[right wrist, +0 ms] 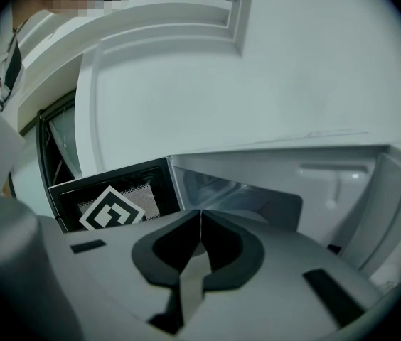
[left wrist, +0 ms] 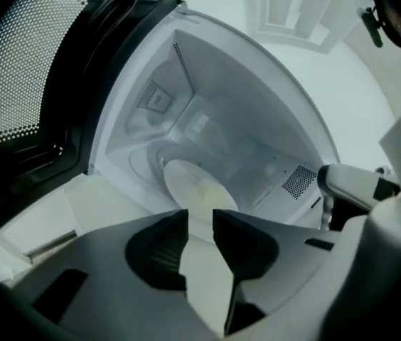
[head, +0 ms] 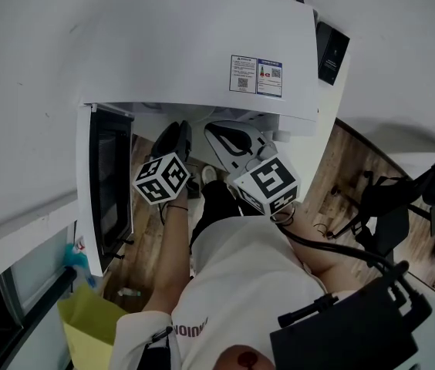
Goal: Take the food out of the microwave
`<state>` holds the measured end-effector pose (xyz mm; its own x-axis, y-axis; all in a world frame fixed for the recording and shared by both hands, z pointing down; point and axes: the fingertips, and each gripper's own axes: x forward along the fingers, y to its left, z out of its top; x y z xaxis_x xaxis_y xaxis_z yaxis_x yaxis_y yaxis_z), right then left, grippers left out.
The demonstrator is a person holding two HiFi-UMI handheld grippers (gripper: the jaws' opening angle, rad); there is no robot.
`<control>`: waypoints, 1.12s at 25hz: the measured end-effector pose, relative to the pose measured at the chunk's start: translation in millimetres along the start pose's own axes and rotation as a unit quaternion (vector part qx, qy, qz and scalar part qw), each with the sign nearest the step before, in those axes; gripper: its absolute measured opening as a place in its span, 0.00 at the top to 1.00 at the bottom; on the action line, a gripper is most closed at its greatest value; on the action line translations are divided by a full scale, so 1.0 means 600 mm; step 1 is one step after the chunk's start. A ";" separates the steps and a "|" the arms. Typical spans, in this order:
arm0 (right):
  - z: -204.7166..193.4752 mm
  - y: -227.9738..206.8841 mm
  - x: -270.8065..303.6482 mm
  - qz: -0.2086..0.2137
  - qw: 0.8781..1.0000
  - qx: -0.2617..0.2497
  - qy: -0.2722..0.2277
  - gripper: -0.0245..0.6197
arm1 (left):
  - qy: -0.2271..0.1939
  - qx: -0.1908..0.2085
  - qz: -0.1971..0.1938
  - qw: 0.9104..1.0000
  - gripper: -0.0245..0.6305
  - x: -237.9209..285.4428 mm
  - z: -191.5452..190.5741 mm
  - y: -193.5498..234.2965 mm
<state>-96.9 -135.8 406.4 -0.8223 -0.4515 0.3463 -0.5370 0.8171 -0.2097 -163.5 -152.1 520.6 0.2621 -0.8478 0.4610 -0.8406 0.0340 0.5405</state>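
The white microwave (head: pixel 194 45) stands with its door (head: pixel 108 183) swung open to the left. In the left gripper view a pale plate of food (left wrist: pixel 197 189) lies on the turntable inside the cavity (left wrist: pixel 207 119). My left gripper (left wrist: pixel 200 215) is in front of the opening, just short of the plate, open with nothing between its fingers. In the head view it (head: pixel 177 133) sits at the cavity mouth. My right gripper (right wrist: pixel 200 213) is shut and empty, and hovers to the right of the left one (head: pixel 229 137) at the microwave's front.
The open door's mesh window (left wrist: pixel 23 69) is close on the left of the left gripper. A yellow bag (head: pixel 94 322) hangs below the door. A black chair (head: pixel 391 203) stands on the wooden floor (head: pixel 341 168) to the right.
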 end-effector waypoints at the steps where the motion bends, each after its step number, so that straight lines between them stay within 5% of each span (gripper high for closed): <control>1: 0.000 0.000 0.000 0.000 1.000 0.000 0.000 0.93 | 0.001 -0.003 0.000 1.000 0.80 0.001 0.000 0.001; 15: -0.005 -0.001 0.001 -0.003 1.000 -0.004 0.007 0.93 | 0.001 -0.088 -0.013 0.996 0.80 0.017 -0.003 0.013; 28: -0.008 -0.001 0.003 -0.001 1.000 -0.004 0.010 0.93 | -0.004 -0.188 -0.032 0.982 0.78 0.029 -0.003 0.016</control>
<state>-96.9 -135.4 411.6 -0.8169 -0.4462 0.3656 -0.5374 0.8190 -0.2013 -166.2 -165.4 535.4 0.3039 -0.8590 0.4121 -0.5879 0.1713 0.7906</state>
